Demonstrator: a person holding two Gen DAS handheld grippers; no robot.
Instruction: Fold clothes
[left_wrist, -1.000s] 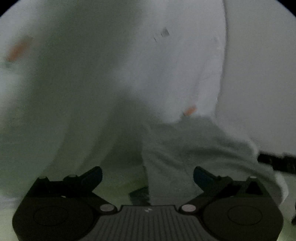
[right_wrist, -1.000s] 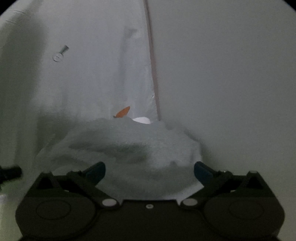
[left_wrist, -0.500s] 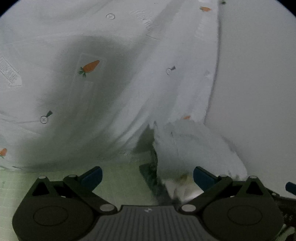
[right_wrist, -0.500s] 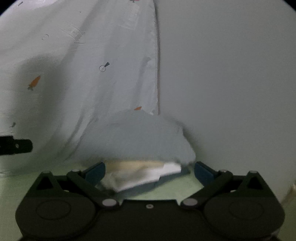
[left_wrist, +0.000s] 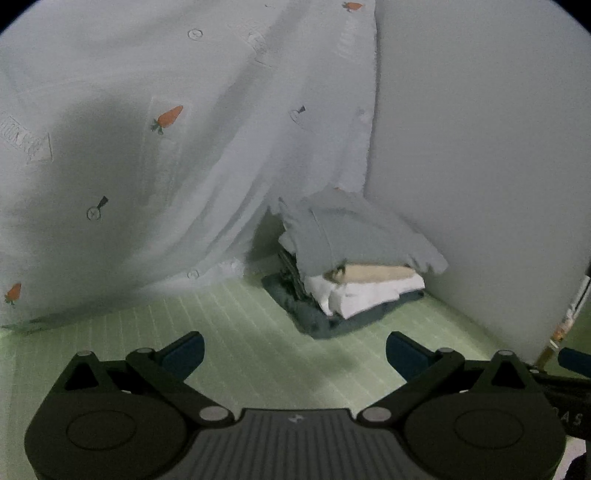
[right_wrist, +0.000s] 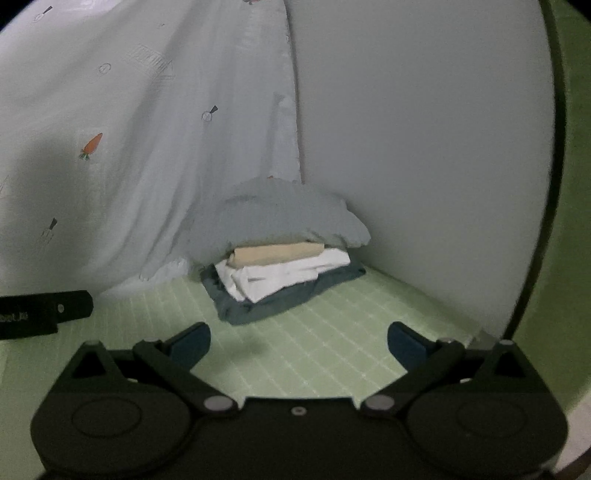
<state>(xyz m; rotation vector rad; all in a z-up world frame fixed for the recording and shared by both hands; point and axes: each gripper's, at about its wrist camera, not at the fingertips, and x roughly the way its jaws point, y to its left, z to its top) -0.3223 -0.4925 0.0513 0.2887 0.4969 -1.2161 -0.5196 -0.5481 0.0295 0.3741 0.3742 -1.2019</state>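
Grey top layer, tan and white beneath, dark blue at the bottom — a stack of folded clothes (right_wrist: 284, 254) sat on the green gridded mat (right_wrist: 314, 350), in the corner where a hanging white sheet (right_wrist: 147, 147) printed with small carrots met a plain white board (right_wrist: 424, 147). The grey garment (left_wrist: 354, 232) on top was loosely draped and overhung the tan piece (left_wrist: 373, 274) and white piece (left_wrist: 369, 291) below; its far edge appeared to touch the sheet. Left gripper (left_wrist: 293, 350): jaws spread wide, nothing between them, held over bare mat near the stack. Right gripper (right_wrist: 298, 343): likewise spread and empty, also short of the stack. Part of the other tool showed at the left edge of the right wrist view. Task status, by judgement: this pile looked finished or nearly so, with both tools free for another garment — none was visible on the mat. Risks noted: the top layer was wider than its support and sagged at the sides, so a nudge from either tool could slide it off or tip the upper layers. The sheet's lower hem lay just beside the pile; a jaw catching that hem could drag cloth across the stack. The lighting was dim and shadowed, which could hide an edge when gripping.
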